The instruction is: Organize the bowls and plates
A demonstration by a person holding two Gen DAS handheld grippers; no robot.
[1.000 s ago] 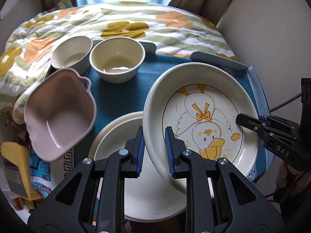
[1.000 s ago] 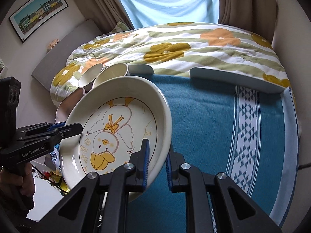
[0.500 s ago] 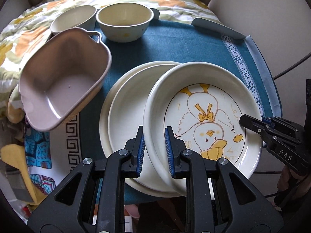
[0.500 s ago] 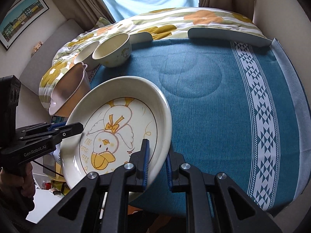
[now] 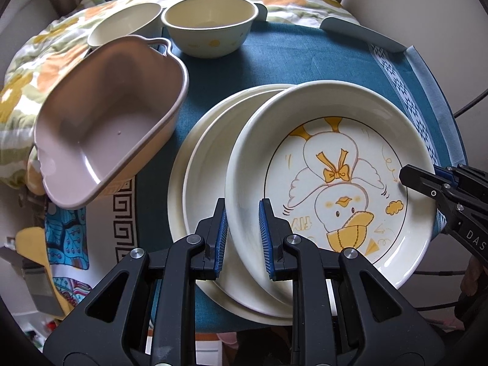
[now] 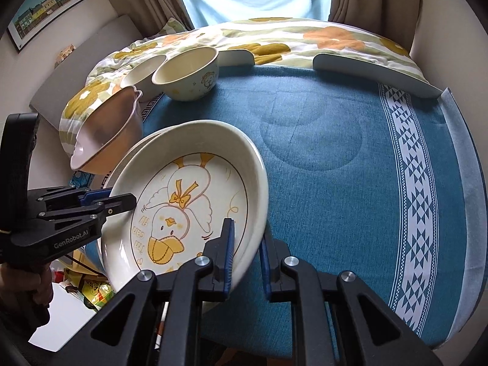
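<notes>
A cream plate with a yellow duck drawing [image 5: 335, 177] [image 6: 189, 201] is held by both grippers. My left gripper [image 5: 242, 222] is shut on its near rim, and the same gripper shows at the left of the right wrist view [image 6: 122, 201]. On the opposite rim my right gripper [image 6: 247, 235] is shut too, seen from the left wrist at the right edge [image 5: 427, 180]. The plate tilts just above a stack of plain cream plates [image 5: 207, 183] [image 6: 146, 143], offset to their right. Whether it touches them I cannot tell.
A pink handled dish [image 5: 106, 128] [image 6: 106, 134] leans tilted at the table's left edge. Two cream bowls [image 5: 210, 27] [image 5: 122, 27] stand at the far left corner. A blue cloth [image 6: 335, 152] covers the table, with white edge guards [image 6: 366, 70] and a flowered quilt [image 6: 274, 36] behind.
Both grippers have come down with the duck plate, bringing it low over the stack of plain plates. Both grips are unchanged.
</notes>
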